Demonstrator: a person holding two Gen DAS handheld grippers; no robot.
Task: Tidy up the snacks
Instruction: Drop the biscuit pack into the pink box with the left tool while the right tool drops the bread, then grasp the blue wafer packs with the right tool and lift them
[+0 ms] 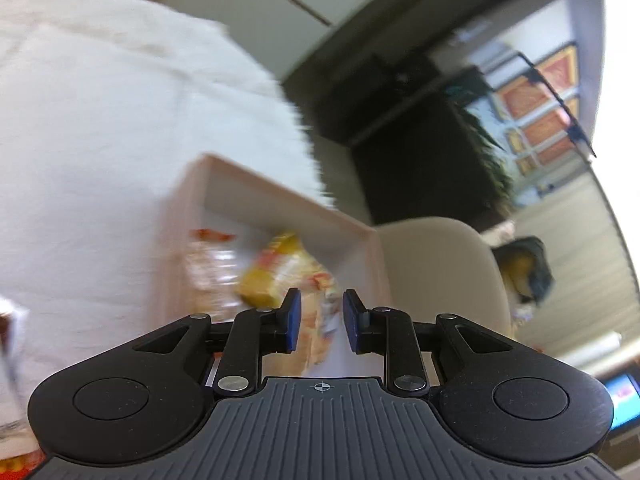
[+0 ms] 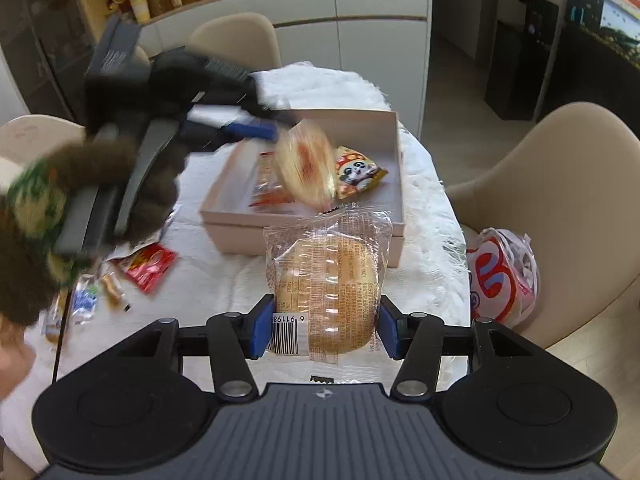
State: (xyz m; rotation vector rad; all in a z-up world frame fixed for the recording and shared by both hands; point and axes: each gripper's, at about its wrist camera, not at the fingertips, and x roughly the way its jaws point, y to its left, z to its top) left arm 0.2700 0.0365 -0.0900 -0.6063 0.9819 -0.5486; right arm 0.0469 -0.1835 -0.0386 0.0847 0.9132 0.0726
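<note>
Right wrist: fingers (image 2: pixel 324 328) clamped on barcoded bun packet (image 2: pixel 328 276); left fingers (image 1: pixel 320 320) slightly parted, empty.

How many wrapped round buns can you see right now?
2. One wrapped bun is clamped in the right gripper, in front of the box. The other bun is blurred above the box, off the left gripper. More may lie hidden inside.

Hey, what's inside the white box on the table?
Inside the white box: a panda snack packet, orange-red packets, and a blurred wrapped bun above them. Anything under them is hidden.
</note>
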